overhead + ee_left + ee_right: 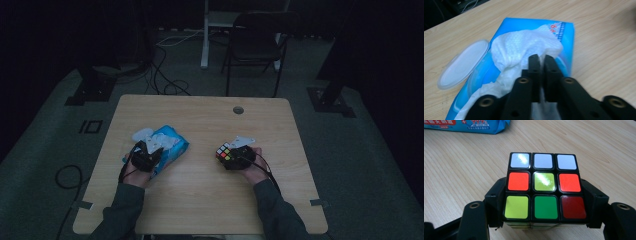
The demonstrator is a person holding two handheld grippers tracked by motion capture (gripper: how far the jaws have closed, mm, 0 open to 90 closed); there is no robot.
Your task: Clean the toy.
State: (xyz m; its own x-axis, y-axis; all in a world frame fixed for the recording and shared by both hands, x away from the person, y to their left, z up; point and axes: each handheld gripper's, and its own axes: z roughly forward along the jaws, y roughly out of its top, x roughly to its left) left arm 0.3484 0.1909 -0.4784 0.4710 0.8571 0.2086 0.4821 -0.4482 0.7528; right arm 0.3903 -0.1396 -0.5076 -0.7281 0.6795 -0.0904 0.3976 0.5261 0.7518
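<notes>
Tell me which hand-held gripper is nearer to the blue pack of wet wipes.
Left. The left hand-held gripper is right over the pack, pinching a wipe pulled from it. The right hand-held gripper is off to the side, holding the puzzle cube.

Wipes pack (pixel 466 125) reads "99.9%" in blue beside a red banner, characters too blurred; "49" (pixel 553 26) on its top.

One cube (pixel 543 191), one wipes pack (pixel 565 35).
</notes>
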